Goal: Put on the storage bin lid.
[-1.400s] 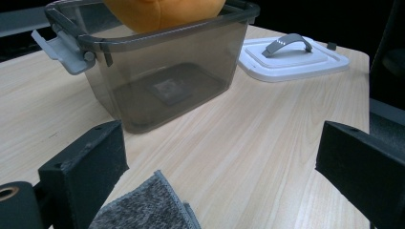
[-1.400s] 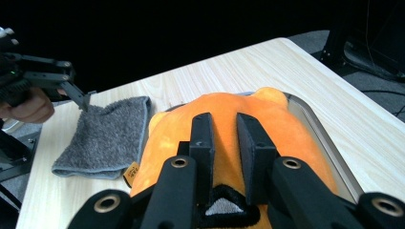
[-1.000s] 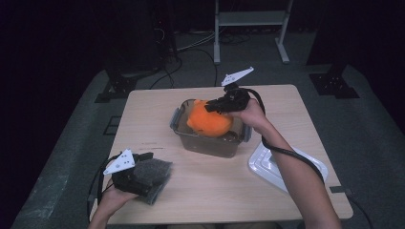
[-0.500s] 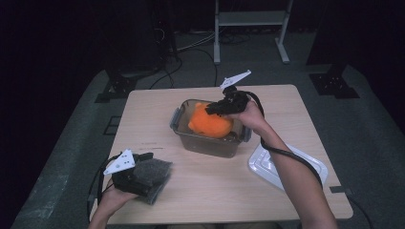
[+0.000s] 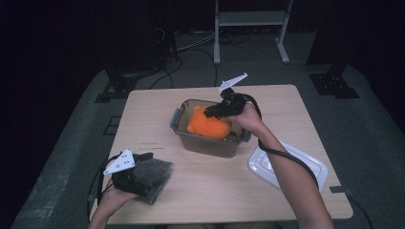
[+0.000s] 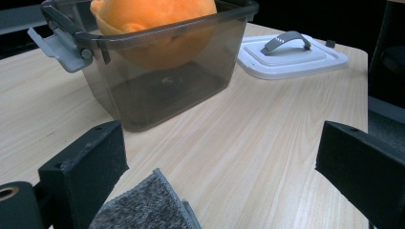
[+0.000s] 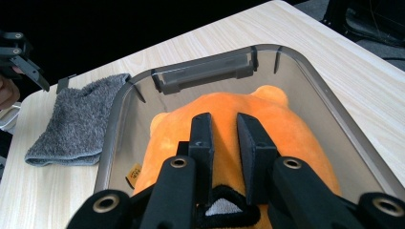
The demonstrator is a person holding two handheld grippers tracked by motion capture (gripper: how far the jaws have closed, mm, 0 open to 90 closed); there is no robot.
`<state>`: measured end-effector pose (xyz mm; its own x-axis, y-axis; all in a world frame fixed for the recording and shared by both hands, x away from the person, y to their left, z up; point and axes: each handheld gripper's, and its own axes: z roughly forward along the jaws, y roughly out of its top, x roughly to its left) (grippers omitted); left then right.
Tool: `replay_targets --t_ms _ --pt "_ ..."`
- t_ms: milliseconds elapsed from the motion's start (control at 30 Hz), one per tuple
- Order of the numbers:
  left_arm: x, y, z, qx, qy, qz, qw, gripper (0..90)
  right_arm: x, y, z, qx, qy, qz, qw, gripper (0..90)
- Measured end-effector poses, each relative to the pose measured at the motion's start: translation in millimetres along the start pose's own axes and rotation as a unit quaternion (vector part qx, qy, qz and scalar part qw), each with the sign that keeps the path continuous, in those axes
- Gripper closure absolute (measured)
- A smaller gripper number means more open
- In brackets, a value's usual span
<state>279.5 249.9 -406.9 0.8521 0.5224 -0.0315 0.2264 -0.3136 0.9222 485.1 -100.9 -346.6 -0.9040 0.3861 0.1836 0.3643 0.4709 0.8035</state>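
A: Near edge first. Left hand-held gripper [image 5: 139,168] sits low over the grey towel [image 5: 152,174] at the front left of the surface [image 5: 215,191]. In the left gripper view its jaws stand wide apart, released, nothing between them; the towel corner [image 6: 143,205] lies flat just under them.

B: So the towel isn't picked up?

A: No, it lies loose on the wood, well apart from the box. I'd judge that part not yet begun.

B: Front right?

A: White lid [image 5: 286,164] with the grey handle, flat on the surface, off the box. It also shows in the left gripper view [image 6: 291,52].

B: Middle?

A: Smoky clear box [image 5: 205,140], latches hanging open. Orange plush toy [image 5: 207,125] is inside it, top bulging about level with the rim. Right hand-held gripper [image 7: 225,136] is over the toy, jaws drawn close with only a narrow gap, pressing on or pinching the orange fabric [image 7: 267,124]. Looks clenched on the toy, though I can't tell how much fabric is caught.

B: Progress call?

A: Roughly the middle, judging by layout. Toy is in the box but not let go. Left to do, as I read it: release the toy, maybe add the towel, then fit the lid and snap the latches.

B: Far side?

A: Bare wood, then dark floor with cables.
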Motion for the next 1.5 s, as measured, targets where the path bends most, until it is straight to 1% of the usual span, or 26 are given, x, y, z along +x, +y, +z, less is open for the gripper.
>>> replay_targets --t_ms 300,600,767,933,1233,1367,1400,1433,1467,1500 --pt "0.3 0.1 0.0 0.0 0.0 0.0 1.0 2.6 1.4 -0.9 5.3 0.006 0.004 0.003 1.0 75.5" --pt "-0.1 0.4 0.9 0.001 -0.002 0.001 1.0 2.6 4.6 0.3 9.2 0.018 0.005 -0.006 0.9998 75.0" --pt "0.0 0.6 0.8 -0.001 -0.002 0.0 1.0 2.6 5.0 0.8 9.4 0.023 0.005 -0.003 0.9997 74.9" --pt "0.0 0.6 1.8 0.001 -0.003 0.001 1.0 2.6 6.0 0.8 9.8 0.028 0.004 -0.005 0.9996 74.4" --pt "-0.1 0.9 2.3 0.002 -0.003 0.001 1.0 2.6 7.9 1.8 9.6 0.032 0.008 -0.002 0.9995 73.8" --pt "-0.3 1.3 2.6 0.001 -0.004 0.002 1.0 2.6 8.0 0.8 10.5 0.037 0.007 0.001 0.9993 74.8" --pt "-0.3 1.3 2.6 0.001 -0.004 0.002 1.0 2.6 7.6 0.2 10.7 0.038 0.007 0.001 0.9992 77.4" --pt "-0.2 1.3 2.5 0.001 -0.004 0.002 1.0 2.6 7.3 -0.4 10.3 0.035 0.01 0.002 0.9993 81.1" --pt "-0.1 1.3 2.5 0.001 -0.004 0.002 1.0 2.6 6.6 -0.1 8.1 0.021 0.017 0.01 0.9996 80.4" --pt "0.0 1.2 2.7 0.001 -0.004 0.002 1.0 2.6 6.3 0.7 6.7 0.017 0.016 0.008 0.9997 79.2"
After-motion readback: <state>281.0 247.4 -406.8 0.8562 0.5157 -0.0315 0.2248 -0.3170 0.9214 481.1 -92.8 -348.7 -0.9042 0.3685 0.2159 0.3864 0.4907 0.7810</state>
